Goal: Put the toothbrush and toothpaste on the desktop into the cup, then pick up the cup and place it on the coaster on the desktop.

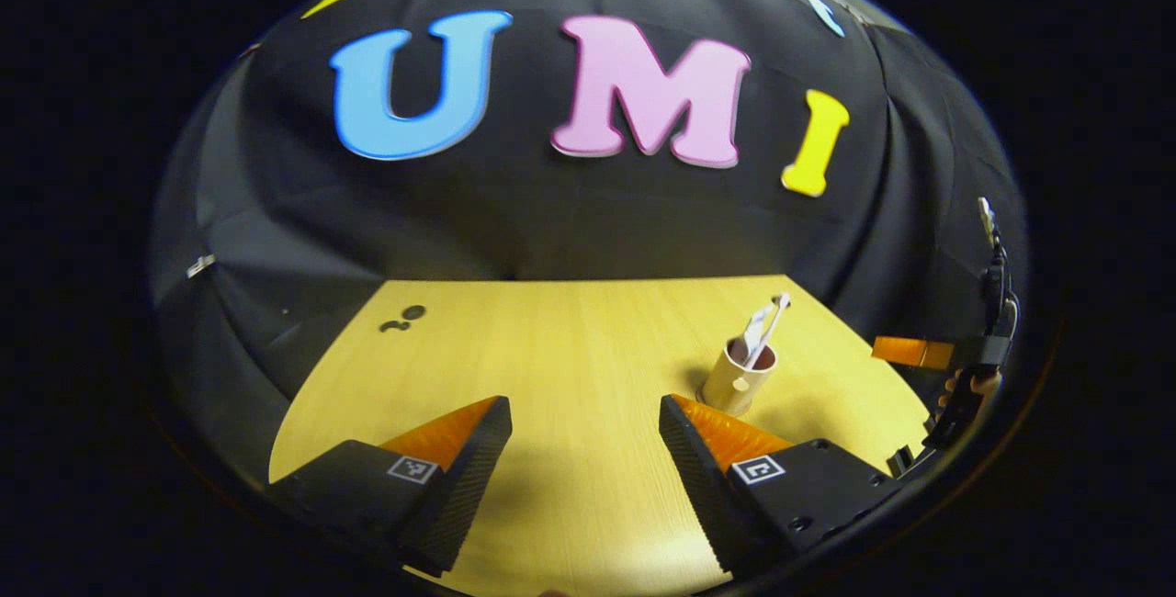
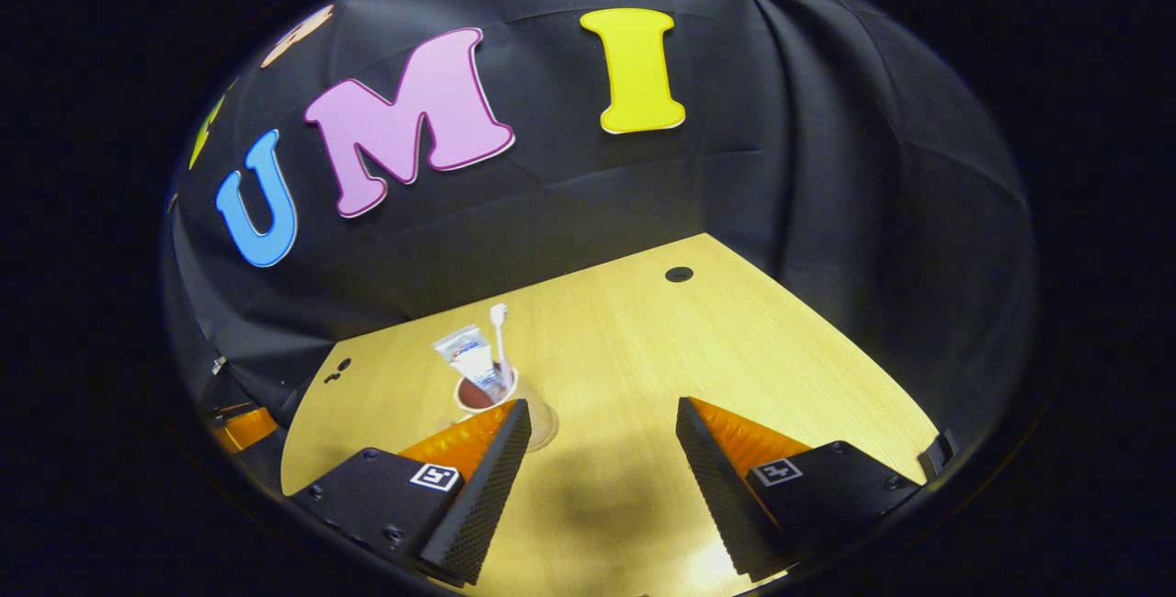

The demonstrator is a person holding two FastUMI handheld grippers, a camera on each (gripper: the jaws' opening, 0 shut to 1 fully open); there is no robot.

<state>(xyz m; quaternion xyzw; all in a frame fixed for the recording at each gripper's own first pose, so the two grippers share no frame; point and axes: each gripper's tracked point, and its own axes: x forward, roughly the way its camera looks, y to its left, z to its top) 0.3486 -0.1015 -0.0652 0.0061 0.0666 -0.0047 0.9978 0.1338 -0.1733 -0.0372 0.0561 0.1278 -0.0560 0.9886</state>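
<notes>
While both grippers, left (image 1: pixel 584 436) and right (image 2: pixel 604 439), gape empty, one beige cup (image 1: pixel 738 378) holds one white toothbrush (image 2: pixel 500 332) and one toothpaste tube (image 2: pixel 471 358), print unreadable.

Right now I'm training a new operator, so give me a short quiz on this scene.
1. True or false: the toothbrush lies flat outside the cup.
2. What shares the cup with it? A) toothpaste B) comb C) spoon
3. Fill in: the left gripper and right gripper are both ____.
Key: 1 false; 2 A; 3 open.
</notes>
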